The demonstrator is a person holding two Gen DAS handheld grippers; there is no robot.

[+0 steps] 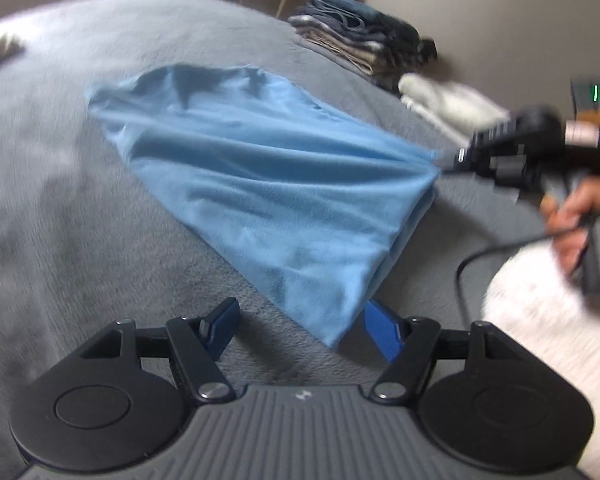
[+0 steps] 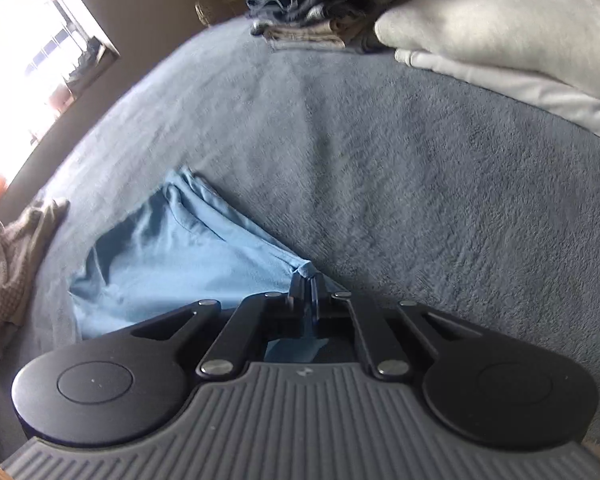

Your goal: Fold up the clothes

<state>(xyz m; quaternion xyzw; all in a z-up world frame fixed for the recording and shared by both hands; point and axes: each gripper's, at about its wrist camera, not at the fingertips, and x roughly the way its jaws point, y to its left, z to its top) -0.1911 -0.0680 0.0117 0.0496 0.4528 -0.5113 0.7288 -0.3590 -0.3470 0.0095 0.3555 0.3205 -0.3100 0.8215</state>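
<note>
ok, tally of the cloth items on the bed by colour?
Light blue garment, pinched by the right gripper: 1
White folded items: 2, stacked
Brown checked cloth: 1
Dark and beige folded stack: 1 pile; pieces too blurred to count
Total: 4 items plus the pile

The garment (image 1: 260, 184) lies on the bed cover (image 1: 80, 220), ahead of the left gripper (image 1: 300, 320), one corner hanging between its spread fingers. The right gripper (image 1: 456, 158), ahead to the right, pinches another corner. Behind it lie folded whites (image 1: 448, 104), then a clothes stack (image 1: 352, 36).
</note>
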